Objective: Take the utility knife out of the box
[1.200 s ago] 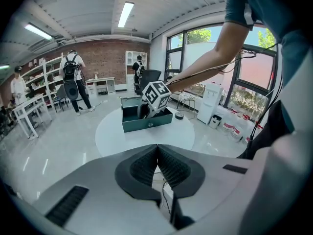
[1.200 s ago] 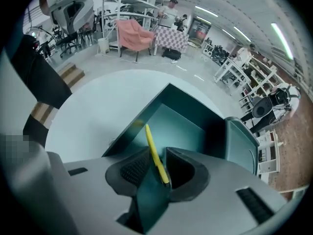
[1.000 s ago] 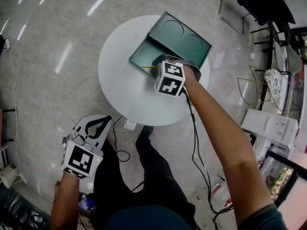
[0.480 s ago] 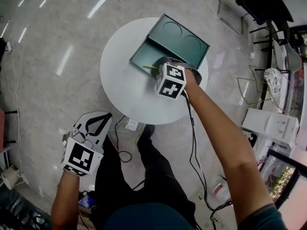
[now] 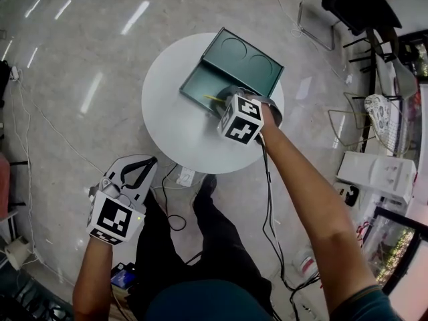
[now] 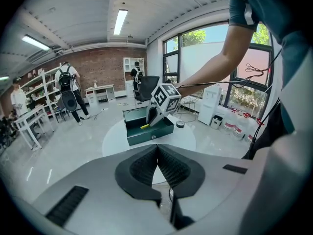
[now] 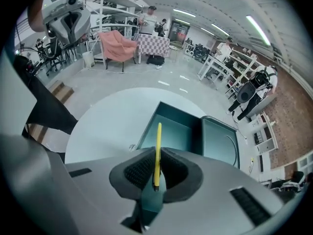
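Note:
The dark green box (image 5: 221, 79) lies open on the round white table (image 5: 167, 122), its lid (image 5: 249, 57) folded back behind it. My right gripper (image 7: 156, 173) is shut on the slim yellow utility knife (image 7: 158, 151), which sticks out forward above the box tray (image 7: 171, 133). In the head view the knife (image 5: 212, 97) shows as a thin yellow line left of the right gripper's marker cube (image 5: 241, 119). The left gripper view shows the same knife (image 6: 145, 126) above the box (image 6: 146, 131). My left gripper (image 6: 157, 153) is shut and empty, held low beside the person's leg, away from the table (image 6: 112, 138).
A cable (image 5: 271, 199) trails from the right arm down to the floor. A small dark round object (image 6: 180, 124) sits on the table beside the box. Chairs and white bins (image 5: 374, 176) stand to the right. People stand among shelves (image 6: 66, 89) far off.
The right gripper has risen with the yellow knife, lifting it up out of the box tray. The left gripper has also come up a little beside the leg.

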